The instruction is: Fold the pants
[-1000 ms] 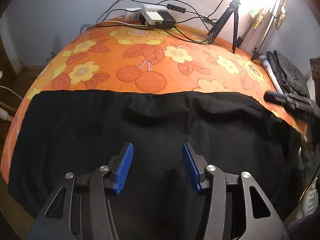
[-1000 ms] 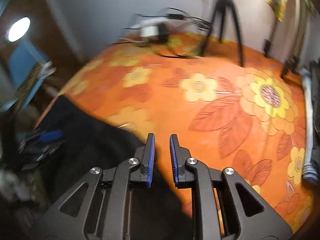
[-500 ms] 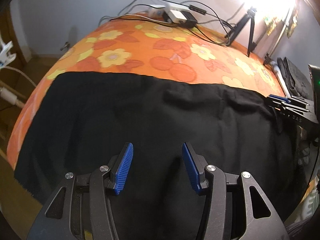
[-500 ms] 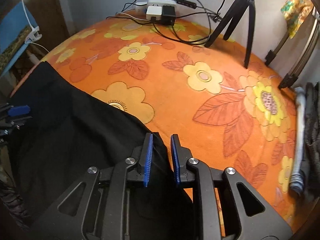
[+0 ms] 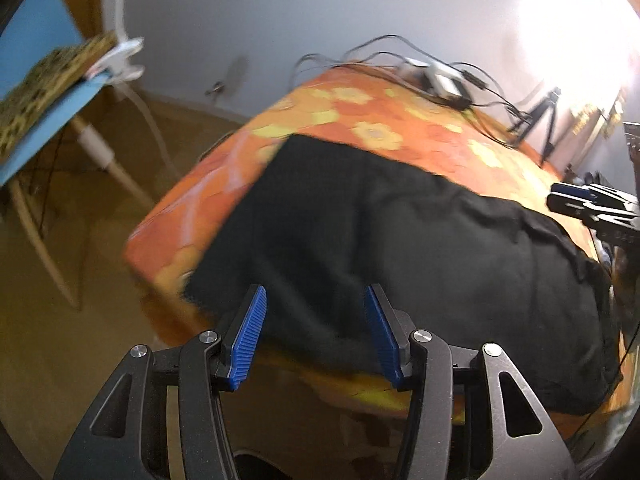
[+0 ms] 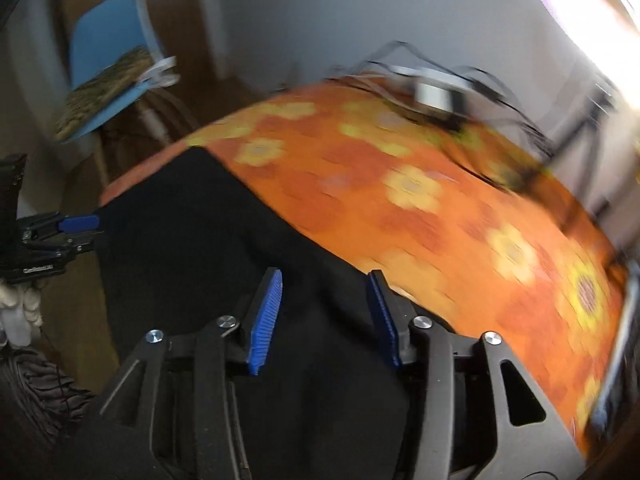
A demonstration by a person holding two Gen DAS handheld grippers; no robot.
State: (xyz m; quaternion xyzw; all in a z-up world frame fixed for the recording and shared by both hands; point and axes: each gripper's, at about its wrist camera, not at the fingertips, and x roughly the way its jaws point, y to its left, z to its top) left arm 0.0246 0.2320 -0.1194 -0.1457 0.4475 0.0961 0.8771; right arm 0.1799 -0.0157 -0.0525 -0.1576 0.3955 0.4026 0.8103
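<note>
From the left wrist, the pants [image 5: 400, 264] lie as a broad black slab on the orange flowered bed [image 5: 420, 132], reaching from its left end toward the right and hanging a little over the near edge. The left gripper [image 5: 316, 328] hovers above that near left corner with its jaws apart and nothing between them; the cloth shows beyond the gap, not in it. At the far right the right gripper [image 5: 588, 204] juts in over the pants' other end. A charger and tangle of cables [image 5: 440, 80] sit at the far end of the bed, a tripod [image 5: 546, 120] beyond, and a blue chair [image 5: 44, 92] on the left. From the right wrist, badly smeared, the right gripper [image 6: 324, 312] has its jaws just opened and standing apart over black cloth, gripping nothing, with the pants' [image 6: 208, 248] far edge running diagonally across the bed [image 6: 460, 208]. The left gripper [image 6: 60, 236] shows at the left edge, held in a gloved hand [image 6: 18, 312]. I judge one fold is laid and released, and both grippers are shifting for the next. That calls for settling each over an end of the slab, pinching all layers together, and carrying them across evenly so nothing slides off the near edge.
</note>
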